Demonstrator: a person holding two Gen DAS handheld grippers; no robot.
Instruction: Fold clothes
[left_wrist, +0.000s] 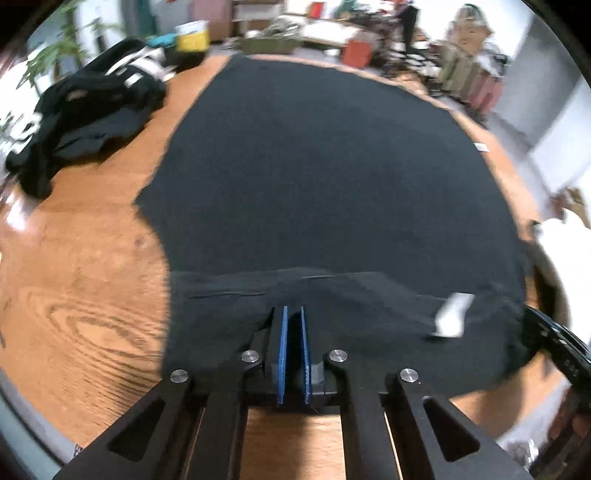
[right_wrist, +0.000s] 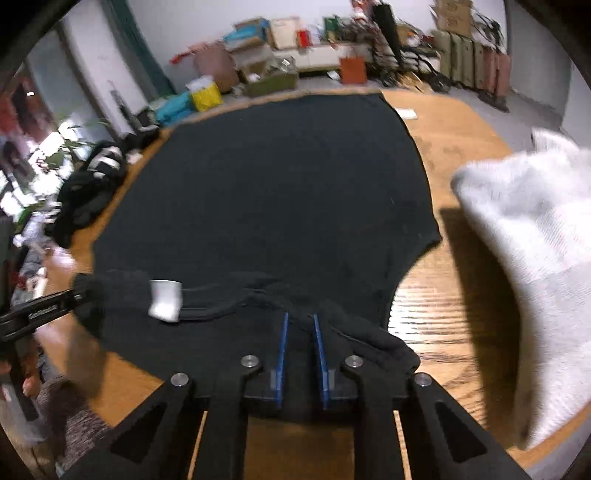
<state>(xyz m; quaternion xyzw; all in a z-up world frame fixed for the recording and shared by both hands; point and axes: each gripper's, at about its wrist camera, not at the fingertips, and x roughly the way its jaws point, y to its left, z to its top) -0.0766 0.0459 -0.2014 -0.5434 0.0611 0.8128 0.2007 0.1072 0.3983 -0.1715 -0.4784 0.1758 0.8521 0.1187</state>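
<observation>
A cluttered room with boxes, bags and suitcases along the far wall lies behind the wood-grain tabletop (left_wrist: 85, 288) I am working over. My left tool (left_wrist: 293, 312) has its two blue-edged fingers drawn close together with black cloth between them: it grips the near hem of the large black knit garment (left_wrist: 325, 177), where the fabric is doubled back in a fold. My right tool (right_wrist: 300, 319) grips the same near edge further to the right, its blue fingers held a little apart with bunched black cloth filling the gap. In the right wrist view the left tool shows at the far left as a dark bar entering the cloth. Between the two tools, on the folded-over strip, sits a small white sewn-in label (right_wrist: 165, 301), also seen in the left wrist view to the right of the fingers.

From that held edge the garment spreads flat across the tabletop toward the far side, its far hem reaching close to the table's far edge. To the left lies a crumpled pile of black clothes with white stripes (left_wrist: 88, 122), apart from the flat garment. To the right, near the right tool, a white ribbed knit item (right_wrist: 532, 258) rests on the wood, blurred. A small white paper slip (right_wrist: 406, 112) lies far right on the tabletop.
</observation>
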